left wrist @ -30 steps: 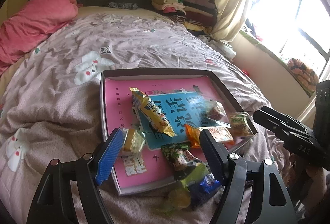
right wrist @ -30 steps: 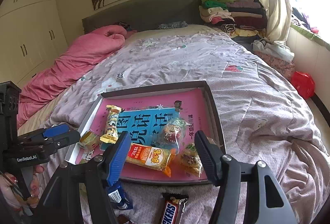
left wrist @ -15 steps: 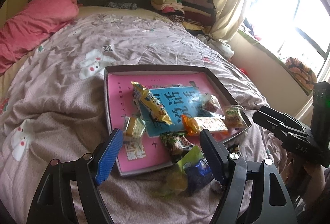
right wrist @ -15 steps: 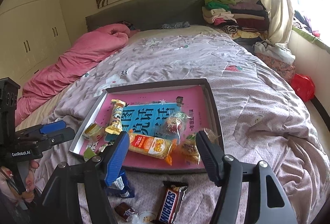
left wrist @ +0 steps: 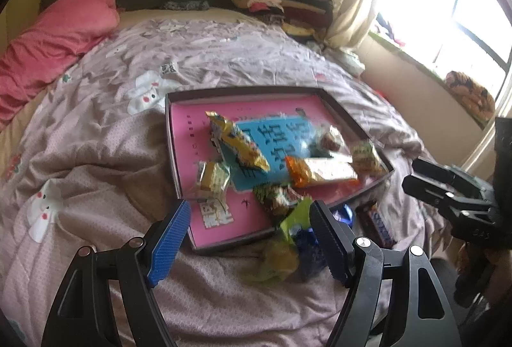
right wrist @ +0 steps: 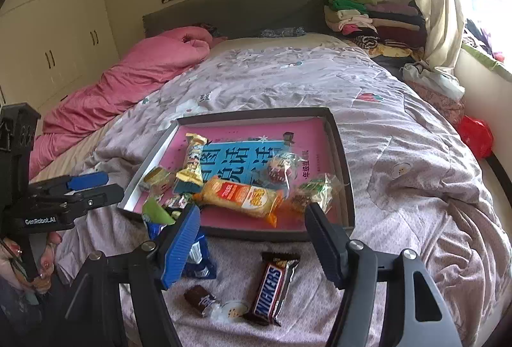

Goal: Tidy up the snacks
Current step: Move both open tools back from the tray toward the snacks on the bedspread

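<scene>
A shallow dark box with a pink floor lies on the bedspread. Inside it are a yellow bar, an orange cracker pack and several small sweets. On the quilt in front of the box lie a Snickers bar, a blue packet, a green wrapper and a small brown chocolate. My left gripper hangs open over the box's near corner, holding nothing. My right gripper is open too, above the near rim, with nothing in it.
A pink duvet lies bunched at the left of the bed. Folded clothes are stacked by the headboard, next to a curtain and a bright window. A red bag sits on the floor at the right. Wardrobe doors line the left wall.
Both grippers have drawn back from the box, which now looks farther off. The Snickers bar, brown chocolate and blue packet have come into the right wrist view.
</scene>
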### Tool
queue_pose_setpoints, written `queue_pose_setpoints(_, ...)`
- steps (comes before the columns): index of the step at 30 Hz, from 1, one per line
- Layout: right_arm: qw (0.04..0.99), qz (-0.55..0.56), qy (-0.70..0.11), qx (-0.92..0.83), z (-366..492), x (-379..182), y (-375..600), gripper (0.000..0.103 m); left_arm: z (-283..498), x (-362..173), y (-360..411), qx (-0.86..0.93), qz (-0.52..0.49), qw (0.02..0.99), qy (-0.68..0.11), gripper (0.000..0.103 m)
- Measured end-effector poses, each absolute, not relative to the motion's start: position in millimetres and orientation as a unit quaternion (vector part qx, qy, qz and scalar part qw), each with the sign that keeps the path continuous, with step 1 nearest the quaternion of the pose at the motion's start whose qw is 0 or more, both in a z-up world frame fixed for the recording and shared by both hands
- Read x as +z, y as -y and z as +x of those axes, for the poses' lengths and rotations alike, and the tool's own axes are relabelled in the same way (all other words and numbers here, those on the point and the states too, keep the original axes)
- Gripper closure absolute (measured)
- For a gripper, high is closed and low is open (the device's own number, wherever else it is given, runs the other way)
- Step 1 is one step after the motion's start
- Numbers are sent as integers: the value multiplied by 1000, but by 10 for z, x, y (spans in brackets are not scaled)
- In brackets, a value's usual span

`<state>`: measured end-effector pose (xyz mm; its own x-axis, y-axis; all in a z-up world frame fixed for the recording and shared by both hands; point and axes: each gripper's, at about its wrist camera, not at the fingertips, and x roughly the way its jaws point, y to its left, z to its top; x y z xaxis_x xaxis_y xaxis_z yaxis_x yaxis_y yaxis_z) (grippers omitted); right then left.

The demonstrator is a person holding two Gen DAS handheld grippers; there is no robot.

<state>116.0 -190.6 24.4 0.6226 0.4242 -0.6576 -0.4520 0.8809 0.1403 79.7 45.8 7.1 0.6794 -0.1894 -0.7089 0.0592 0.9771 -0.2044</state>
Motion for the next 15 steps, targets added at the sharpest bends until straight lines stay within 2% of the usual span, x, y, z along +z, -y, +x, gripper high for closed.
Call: queue_pose_setpoints(15,883,-49,-379,273,901,102,1794,35,631,-130,-298,-74,-30,896,-436,25)
